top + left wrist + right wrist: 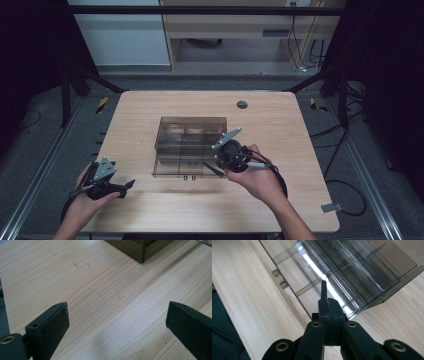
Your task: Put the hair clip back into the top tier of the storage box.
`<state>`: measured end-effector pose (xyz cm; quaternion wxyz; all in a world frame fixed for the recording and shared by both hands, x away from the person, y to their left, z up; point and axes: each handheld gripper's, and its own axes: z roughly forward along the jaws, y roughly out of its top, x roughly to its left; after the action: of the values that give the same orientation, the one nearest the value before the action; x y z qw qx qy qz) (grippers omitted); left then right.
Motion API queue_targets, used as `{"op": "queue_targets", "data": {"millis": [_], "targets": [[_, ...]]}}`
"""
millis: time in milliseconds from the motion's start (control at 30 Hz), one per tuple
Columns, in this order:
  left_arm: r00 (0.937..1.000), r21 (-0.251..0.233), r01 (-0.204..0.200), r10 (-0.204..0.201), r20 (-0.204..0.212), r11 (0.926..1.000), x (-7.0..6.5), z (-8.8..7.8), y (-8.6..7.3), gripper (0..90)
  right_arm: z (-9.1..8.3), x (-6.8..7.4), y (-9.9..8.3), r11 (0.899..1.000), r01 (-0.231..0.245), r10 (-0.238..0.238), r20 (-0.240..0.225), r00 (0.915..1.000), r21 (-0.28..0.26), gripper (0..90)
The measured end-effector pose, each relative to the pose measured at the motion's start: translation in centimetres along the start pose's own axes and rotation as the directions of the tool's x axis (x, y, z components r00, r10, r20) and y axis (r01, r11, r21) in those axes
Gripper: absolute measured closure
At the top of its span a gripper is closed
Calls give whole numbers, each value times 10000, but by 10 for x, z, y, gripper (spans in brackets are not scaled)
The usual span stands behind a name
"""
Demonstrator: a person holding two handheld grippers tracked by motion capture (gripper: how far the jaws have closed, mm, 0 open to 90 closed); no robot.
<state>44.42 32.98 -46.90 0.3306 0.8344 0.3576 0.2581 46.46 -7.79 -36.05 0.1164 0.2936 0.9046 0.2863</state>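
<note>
Two black jaws of the right gripper are rising from the bottom of the right gripper view, pressed flat together, and a thin dark rod is standing up from between their tips. Whether that rod is a separate thing being pinched or part of the gripper I cannot tell. Its tip is lying over the clear lid panel of the smoky transparent organiser box, whose dividers are showing through the plastic, with two small hinge tabs at the panel's edge.

From the high view, the box is sitting near the middle of the wooden table, its lid folded open toward the person. The right gripper is hovering at the box's near right corner, held in the right hand. Nothing in this view is showing the rod clearly.

Well apart, at the near left of the table, the left hand is holding the left gripper low over bare wood. In the left gripper view its jaws are standing spread wide with nothing between them, pads clear of the tabletop grain, and a corner of the box is showing at the top edge, something the right gripper view is not giving from this side.
</note>
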Motion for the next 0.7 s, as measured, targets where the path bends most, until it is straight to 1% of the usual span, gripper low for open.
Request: {"op": "queue_targets", "data": {"millis": [67,133,167,233,267,300,333,400,467,500,567,667,700], "targets": [[10000,-13,10,-11,-64,10000,0,0,0,46,-4,3,-2,9998,36,-37,-30,10000,-220,900],[9999,-44,1,-1,-126,10000,1,0,0,47,-8,8,-5,9990,-9,1,-185,9998,-437,900],[9999,-29,-3,3,-137,10000,2,-1,0,48,-10,15,-8,9979,97,-117,-302,9995,-637,900],[9999,-83,72,-73,-148,9999,2,0,0,46,-12,22,-11,9968,155,-189,-420,9989,-788,900],[9998,-78,101,-102,-147,9999,2,0,0,46,-12,22,-11,9968,155,-189,-420,9989,-788,900],[9998,-57,113,-114,-134,9999,1,0,0,45,-12,26,-13,9962,203,-244,-475,9986,-851,900],[9998,-59,120,-121,-150,9999,1,0,0,42,-9,34,-17,9952,329,-375,-486,9981,-927,900],[9997,-51,145,-146,-206,9999,2,0,0,42,-8,36,-19,9948,372,-420,-489,9979,-945,900],[9996,-75,178,-180,-208,9998,2,0,0,42,-3,43,-27,9935,316,-375,-520,9979,-1096,900],[9996,-73,187,-189,-207,9998,2,0,0,42,1,45,-30,9928,285,-347,-516,9981,-1160,900],[9995,-131,265,-268,-173,9996,2,0,-1,42,4,46,-33,9933,290,-346,-488,9982,-1120,900],[9995,-147,242,-245,-187,9996,2,0,0,42,15,49,-42,9930,119,-194,-628,9978,-1175,900],[9996,-135,217,-219,-193,9997,2,0,0,44,18,49,-44,9929,103,-177,-611,9980,-1183,900]]}}
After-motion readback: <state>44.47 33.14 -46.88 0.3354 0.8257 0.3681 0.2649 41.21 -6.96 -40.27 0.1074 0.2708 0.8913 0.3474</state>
